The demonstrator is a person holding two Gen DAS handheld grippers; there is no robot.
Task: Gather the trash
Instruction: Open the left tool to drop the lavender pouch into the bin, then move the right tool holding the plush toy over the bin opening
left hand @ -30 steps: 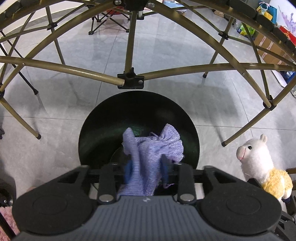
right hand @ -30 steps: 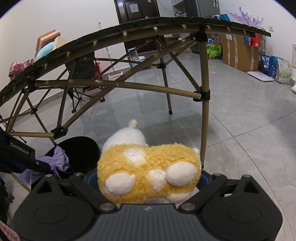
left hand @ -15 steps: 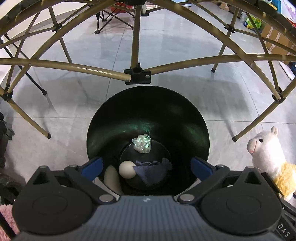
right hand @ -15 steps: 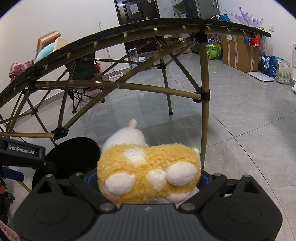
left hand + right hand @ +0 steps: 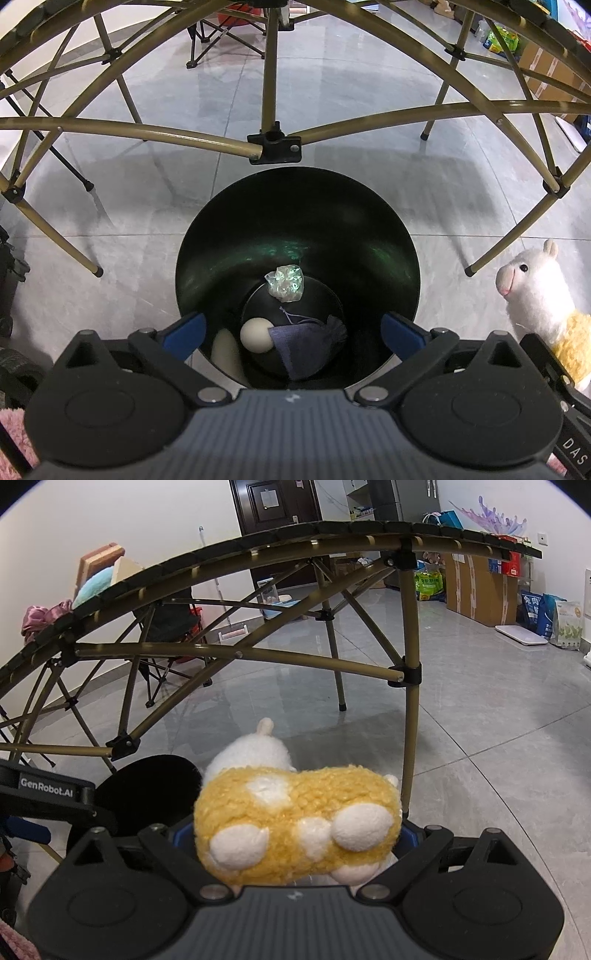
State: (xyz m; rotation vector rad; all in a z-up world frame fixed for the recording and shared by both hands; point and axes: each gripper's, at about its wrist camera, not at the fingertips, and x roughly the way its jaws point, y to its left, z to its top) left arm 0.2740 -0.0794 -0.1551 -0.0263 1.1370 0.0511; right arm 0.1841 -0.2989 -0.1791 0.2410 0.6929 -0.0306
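The left gripper [image 5: 293,326] is hanging over the black trash bin [image 5: 402,240], pointing steeply down into it, with its jaws spread as wide as they go and nothing between them. They have just been opening, and the blue-purple cloth [image 5: 306,343] is lying crumpled on the bin's floor, so that drop looks done. Beside the cloth, and touching it, a pale ball [image 5: 256,335] is resting; a crumpled clear wrapper [image 5: 286,282] is sitting a little further back on the same dark floor. A pale rounded thing is leaning at the bin's near-left wall, too hidden to name.

The right gripper [image 5: 295,834] is waiting just beside the bin, its jaws pinching a plush alpaca [image 5: 295,823] across the yellow body, belly and white feet turned toward the camera, white head pointing away. From the left wrist view the toy is showing at the right edge, near the bin but outside it. Judging by this, the task is well along: three or four pieces are already in, and the plush is the piece in hand that is left to go in, if it counts as trash.

The bin is standing on the grey tiled floor under a folding bench [image 5: 332,528] with tan metal legs; whether anything on the bench is trash I cannot tell.
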